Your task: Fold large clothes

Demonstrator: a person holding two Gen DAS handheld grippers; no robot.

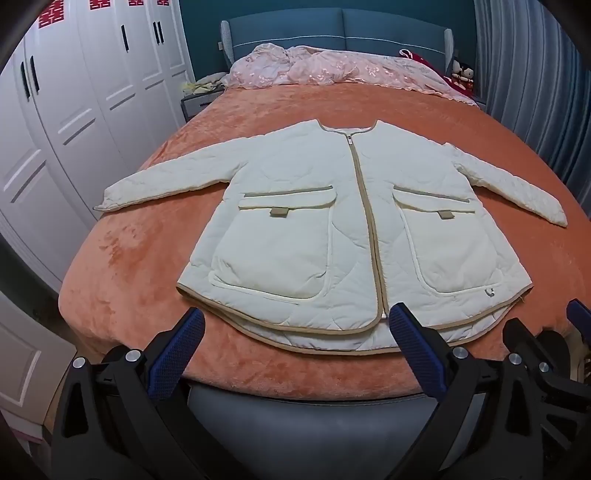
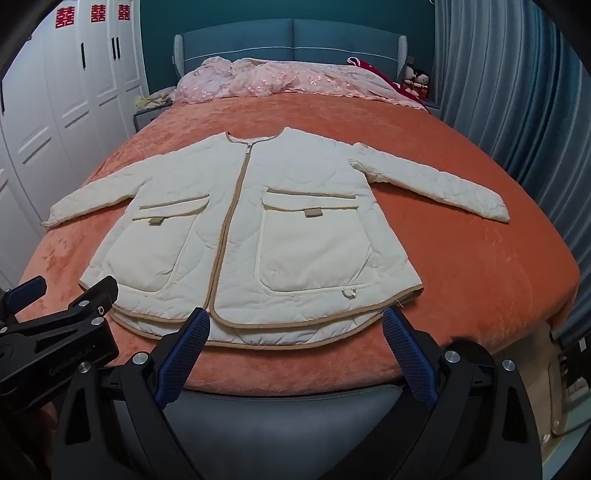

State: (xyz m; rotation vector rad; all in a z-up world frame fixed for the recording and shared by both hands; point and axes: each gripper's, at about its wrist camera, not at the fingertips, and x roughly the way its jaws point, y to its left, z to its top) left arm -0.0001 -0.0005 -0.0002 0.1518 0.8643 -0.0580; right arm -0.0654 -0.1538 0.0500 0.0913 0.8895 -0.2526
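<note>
A cream quilted jacket (image 1: 347, 229) lies flat, front up, on a bed (image 1: 129, 266) covered with an orange plush blanket. It is zipped shut, with tan trim along the zip, the round neckline and the curved hem. Both sleeves stretch out to the sides, each angled slightly down toward the foot of the bed. Two large patch pockets with flaps sit on the front, one on each side of the zip. The collar points toward the headboard (image 1: 340, 33), the hem toward the foot of the bed.

The left gripper (image 1: 299, 328) hovers above the foot of the bed, its blue-padded fingers spread wide, nothing between them; it sits just short of the hem, near the bottom of the zip. The right gripper (image 2: 295, 328) hangs beside it, likewise released and empty, in front of the hem below the pocket on that side. Neither touches the jacket.

At the head of the bed lies a crumpled pink quilt (image 1: 332, 66). A white wardrobe (image 1: 74, 110) stands along the left wall and blue curtains (image 2: 517, 92) hang on the right. Small dolls (image 2: 415, 83) sit by the headboard's right end
</note>
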